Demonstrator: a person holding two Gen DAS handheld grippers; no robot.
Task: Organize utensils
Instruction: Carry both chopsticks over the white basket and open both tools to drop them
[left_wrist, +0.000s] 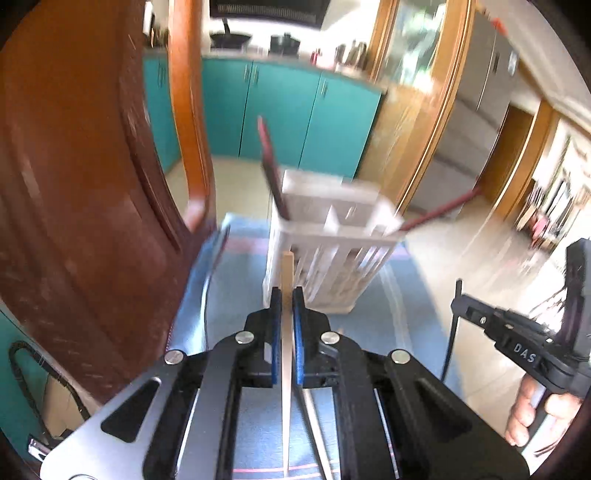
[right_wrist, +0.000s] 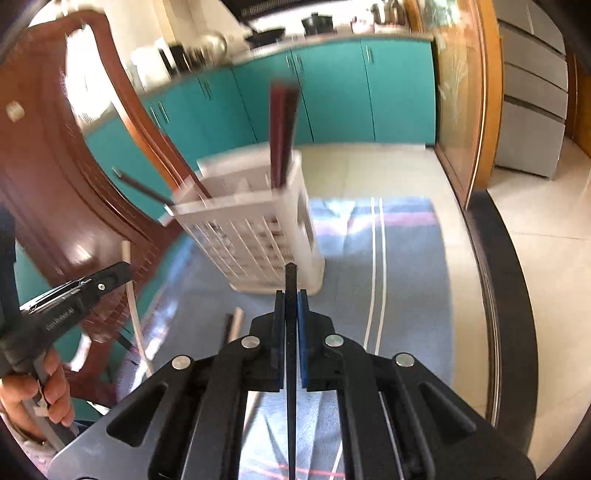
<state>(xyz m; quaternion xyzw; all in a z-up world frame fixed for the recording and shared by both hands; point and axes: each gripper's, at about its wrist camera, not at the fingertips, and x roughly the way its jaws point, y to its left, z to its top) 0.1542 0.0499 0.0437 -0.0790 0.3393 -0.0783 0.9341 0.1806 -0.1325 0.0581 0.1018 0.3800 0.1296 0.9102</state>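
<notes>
Nearest, a pale wooden chopstick (left_wrist: 287, 273) is pinched in the closed left gripper (left_wrist: 287, 295), a black chopstick (right_wrist: 291, 280) in the closed right gripper (right_wrist: 291, 295). Beyond, on the blue cloth (right_wrist: 406, 258), the white slatted utensil caddy (left_wrist: 332, 254) w/ dark red chopsticks (right_wrist: 282, 125) is seen; carry step judged underway. Next: each stick to be aligned over a compartment, tipped down, released.

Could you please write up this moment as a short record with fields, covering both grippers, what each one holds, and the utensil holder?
left gripper: shut on a pale chopstick
right gripper: shut on a black chopstick
white holder: upright on the blue mat, slotted walls, divided inside
in the holder: dark red chopsticks standing at the back corner; more dark sticks lean over its rim
still on the mat: a pale stick near the right gripper
image quality: blurred
</notes>
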